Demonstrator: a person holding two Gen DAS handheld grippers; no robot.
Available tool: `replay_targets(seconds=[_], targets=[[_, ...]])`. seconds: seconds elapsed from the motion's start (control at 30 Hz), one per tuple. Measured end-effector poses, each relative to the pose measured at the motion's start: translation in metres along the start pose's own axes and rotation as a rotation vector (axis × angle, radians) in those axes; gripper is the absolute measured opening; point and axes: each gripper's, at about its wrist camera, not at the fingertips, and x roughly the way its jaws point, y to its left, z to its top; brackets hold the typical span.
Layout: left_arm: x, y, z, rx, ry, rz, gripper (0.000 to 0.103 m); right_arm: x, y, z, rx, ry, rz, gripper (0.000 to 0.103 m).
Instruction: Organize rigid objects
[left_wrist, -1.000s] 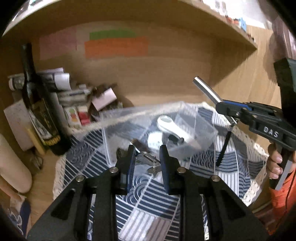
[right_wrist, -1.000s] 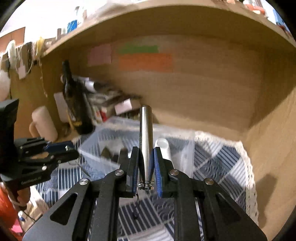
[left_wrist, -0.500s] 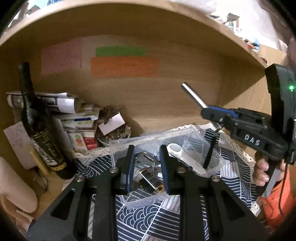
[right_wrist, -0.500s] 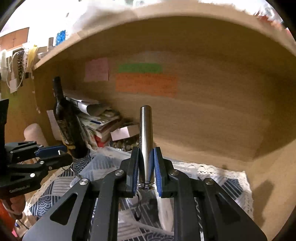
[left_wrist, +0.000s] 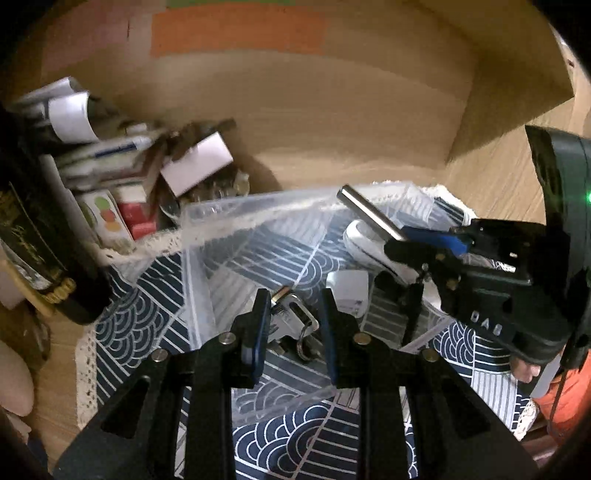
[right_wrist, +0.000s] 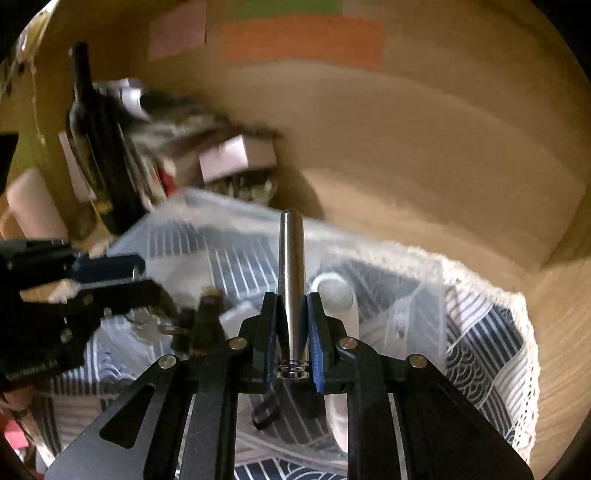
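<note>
Right gripper (right_wrist: 292, 321) has its jaws pinching a metal tube (right_wrist: 291, 280) near its base, tube pointing forward along the fingers, over the clear bin (left_wrist: 229, 221). A black strap (right_wrist: 266, 410) hangs from the tube's base down toward the bin.

Left gripper (left_wrist: 291, 321) hangs over the near part of the bin with jaws spread and nothing between them. Just beyond its tips, inside the bin, lies a padlock (left_wrist: 291, 314) with keys (left_wrist: 306, 341) on a ring. A white handled item (left_wrist: 362, 243) lies inside the bin on its right side, under the tube. A small white card-like piece (left_wrist: 349, 288) sits in the bin's middle; cannot tell what it is.

Bin sits on a blue-and-white patterned cloth (left_wrist: 125, 325) with lace edge, on a wooden desk (left_wrist: 55, 354). Left of the bin: dark bottle (right_wrist: 96, 147), upright, and a pile of boxes and papers (left_wrist: 122, 177). Orange note (left_wrist: 236, 31) on the back wall above the bin.
</note>
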Motion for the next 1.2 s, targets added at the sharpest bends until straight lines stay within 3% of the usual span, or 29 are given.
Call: replay_targets(seconds=[0.27,0.4,0.6,0.9,1.2], targets=[[0.005,0.002,0.0,-0.037,0.081,-0.04,0.024,0.009,-0.004,-0.01,-0.007,0.053,0.021,0.015],[-0.005,-0.001,0.002,-0.028,0.058,-0.022,0.03,0.001,-0.001,-0.012,-0.017,0.036,0.011,0.018],[-0.04,-0.007,0.008,-0.016,-0.024,-0.004,0.037,-0.042,0.007,-0.009,-0.017,-0.068,0.005,0.023],[-0.114,-0.02,0.007,-0.016,-0.214,0.015,0.059,-0.136,0.02,-0.018,0.004,-0.312,-0.018,0.047],[-0.173,-0.04,-0.016,-0.006,-0.372,0.037,0.083,-0.203,0.03,-0.045,0.054,-0.495,-0.036,0.083]])
